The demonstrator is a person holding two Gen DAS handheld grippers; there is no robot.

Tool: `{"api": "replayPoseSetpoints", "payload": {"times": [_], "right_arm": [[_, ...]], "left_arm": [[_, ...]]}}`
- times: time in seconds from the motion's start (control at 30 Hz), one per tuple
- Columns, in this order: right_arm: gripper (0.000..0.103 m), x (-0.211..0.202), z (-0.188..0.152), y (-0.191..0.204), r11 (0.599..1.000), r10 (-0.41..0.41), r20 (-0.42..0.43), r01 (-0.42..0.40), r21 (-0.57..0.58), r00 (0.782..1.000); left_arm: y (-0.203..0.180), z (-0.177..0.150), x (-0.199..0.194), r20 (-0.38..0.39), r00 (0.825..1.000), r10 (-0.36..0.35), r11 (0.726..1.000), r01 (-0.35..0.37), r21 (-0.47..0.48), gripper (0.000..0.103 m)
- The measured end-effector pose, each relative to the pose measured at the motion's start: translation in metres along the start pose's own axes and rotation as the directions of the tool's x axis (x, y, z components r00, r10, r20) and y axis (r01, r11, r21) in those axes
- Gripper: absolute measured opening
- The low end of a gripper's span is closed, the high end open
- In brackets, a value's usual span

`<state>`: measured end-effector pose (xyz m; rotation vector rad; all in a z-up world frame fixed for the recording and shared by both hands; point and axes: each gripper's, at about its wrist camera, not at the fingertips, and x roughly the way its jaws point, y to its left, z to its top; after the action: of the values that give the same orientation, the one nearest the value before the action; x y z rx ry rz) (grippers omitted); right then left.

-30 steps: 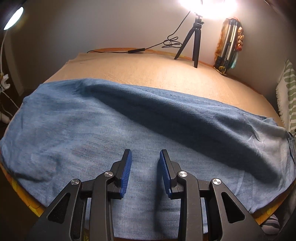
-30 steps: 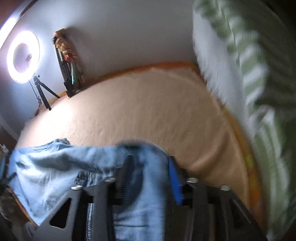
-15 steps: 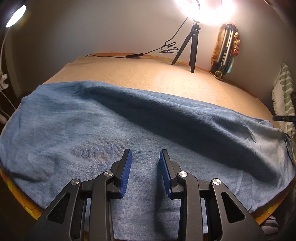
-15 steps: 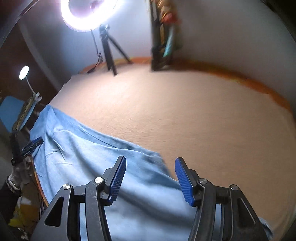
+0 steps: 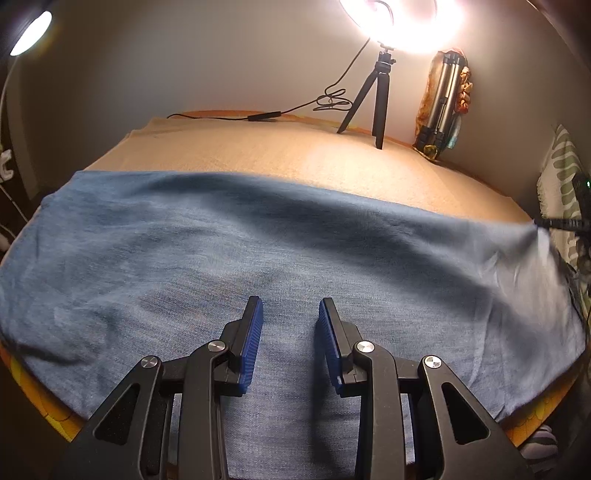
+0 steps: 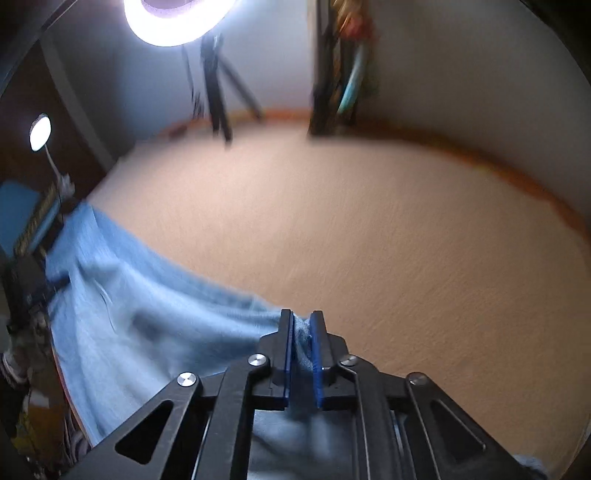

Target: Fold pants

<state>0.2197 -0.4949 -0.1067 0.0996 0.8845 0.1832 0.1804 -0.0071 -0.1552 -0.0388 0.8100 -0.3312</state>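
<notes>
denim jeans [image 5: 258,240] are spread flat across the near half of a tan blanket-covered bed [image 5: 295,147], running side to side with the near edge drooping over the orange bed border. the right gripper [image 6: 302,343] has just snapped closed and is pinching a bunched bit of the jeans' far edge [image 6: 303,332] between its blue pads [image 6: 286,347]; from there the fabric stretches off to the left in that view, a bit blurry. the left gripper [image 5: 290,332] hovers over the middle of the denim with its jaws parted, nothing pressed between them, just cloth underneath. past the jeans the blanket is bare up to the wall. back there a ring light [image 5: 399,18] on a small black tripod [image 5: 376,96] glares pretty hard, its cable [image 5: 266,114] trailing along the bed's far edge. a folded tripod in a bag [image 5: 443,99] leans on the wall just beside it. green-and-white patterned fabric [image 5: 561,166] sits at the right edge, and a small lamp [image 5: 31,33] glows top left.
</notes>
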Motion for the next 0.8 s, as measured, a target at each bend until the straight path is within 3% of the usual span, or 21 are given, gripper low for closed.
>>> {"api": "replayPoseSetpoints", "payload": {"times": [0.07, 0.2, 0.27, 0.3, 0.33, 0.5, 0.67, 0.8], "right_arm": [[0.004, 0.005, 0.001, -0.015, 0.998, 0.006, -0.010, -0.006, 0.070, 1.000], [0.006, 0.022, -0.001, -0.002, 1.000, -0.031, -0.080, 0.031, -0.003, 0.996], [0.015, 0.020, 0.002, 0.000, 0.999, -0.051, -0.083, 0.051, 0.004, 0.995], [0.033, 0.017, 0.004, 0.000, 0.996, -0.084, -0.075, 0.084, -0.001, 0.994], [0.040, 0.012, 0.005, 0.000, 0.995, -0.097, -0.062, 0.097, -0.004, 0.993], [0.040, -0.032, -0.005, 0.004, 0.997, -0.081, 0.004, 0.081, -0.010, 0.997], [0.054, -0.091, -0.054, -0.025, 0.982, -0.141, 0.081, 0.130, 0.134, 0.987], [0.064, -0.135, -0.112, -0.071, 0.927, -0.256, 0.091, 0.217, 0.306, 0.962]], "left_arm": [[-0.001, 0.001, 0.000, -0.001, 1.000, 0.005, 1.000, -0.005, 0.007, 0.029], [-0.003, 0.003, -0.001, -0.006, 1.000, 0.009, 1.000, -0.009, 0.014, 0.029], [-0.004, 0.004, -0.001, -0.009, 1.000, 0.010, 1.000, -0.009, 0.018, 0.029], [-0.004, 0.004, 0.000, -0.011, 1.000, 0.010, 1.000, -0.010, 0.020, 0.029], [-0.005, 0.004, 0.000, -0.012, 1.000, 0.010, 1.000, -0.010, 0.023, 0.029], [-0.002, 0.007, 0.001, -0.022, 1.000, 0.011, 1.000, -0.010, 0.023, 0.029], [0.001, 0.008, -0.002, -0.028, 0.999, 0.018, 1.000, -0.018, -0.006, 0.029], [0.003, 0.006, -0.005, -0.034, 0.999, 0.012, 1.000, -0.012, -0.014, 0.030]]}}
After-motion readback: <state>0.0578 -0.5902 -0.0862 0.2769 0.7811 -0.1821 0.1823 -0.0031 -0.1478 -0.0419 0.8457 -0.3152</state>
